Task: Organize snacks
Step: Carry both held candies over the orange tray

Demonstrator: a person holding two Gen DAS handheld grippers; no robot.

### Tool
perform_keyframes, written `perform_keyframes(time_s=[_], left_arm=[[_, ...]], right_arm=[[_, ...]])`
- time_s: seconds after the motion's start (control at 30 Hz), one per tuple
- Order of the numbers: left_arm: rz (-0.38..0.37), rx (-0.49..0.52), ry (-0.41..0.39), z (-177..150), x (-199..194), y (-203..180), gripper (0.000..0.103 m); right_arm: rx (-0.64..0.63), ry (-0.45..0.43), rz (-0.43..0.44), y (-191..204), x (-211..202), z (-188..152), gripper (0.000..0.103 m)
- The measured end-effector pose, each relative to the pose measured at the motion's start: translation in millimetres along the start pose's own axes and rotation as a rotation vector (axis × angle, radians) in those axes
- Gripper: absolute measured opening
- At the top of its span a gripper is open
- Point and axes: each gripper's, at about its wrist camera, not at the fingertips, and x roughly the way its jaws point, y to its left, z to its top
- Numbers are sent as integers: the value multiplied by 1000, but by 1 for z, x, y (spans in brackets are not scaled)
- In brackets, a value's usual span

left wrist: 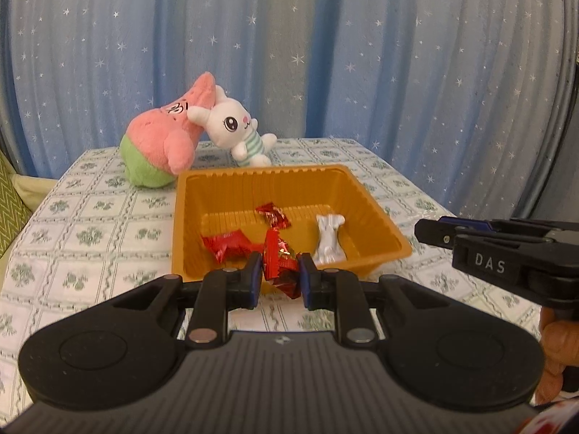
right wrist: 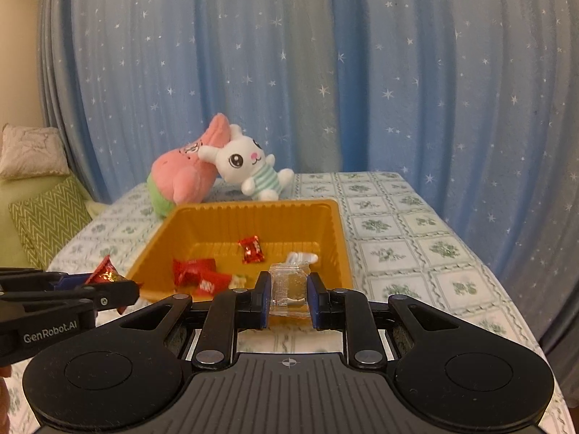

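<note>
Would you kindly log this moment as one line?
left gripper: shut on red candy | right gripper: shut on clear packet | both near tray

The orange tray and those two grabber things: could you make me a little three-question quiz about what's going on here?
1. True or false: the left gripper is empty.
2. What does the right gripper hold? A) a red candy B) a clear-wrapped snack C) a plush toy
3. Fill in: the white-wrapped candy lies inside the ____.

Key:
1. False; it is shut on a red-wrapped candy, near the front rim of the orange tray.
2. B; the clear-wrapped snack sits between its fingers.
3. Orange tray, with two other red candies in the left wrist view.
</note>
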Motion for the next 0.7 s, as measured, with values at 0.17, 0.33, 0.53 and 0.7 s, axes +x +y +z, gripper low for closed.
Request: perform_keyframes(time_s=[0.17, 0.33, 0.53, 0.7], left_arm=[[4, 2, -6, 14, 14, 5, 19], [4, -2, -4, 22, 29, 12, 19], [14, -9, 10, 28, 47, 22, 19], [23, -8, 17, 33, 60, 29, 19]], right_arm=[[9, 3, 11, 0, 20, 13, 21], [33, 4, 16, -1, 36, 22, 21], [50, 13, 21, -2, 57, 31, 21], [69, 21, 22, -2, 74, 38, 21]])
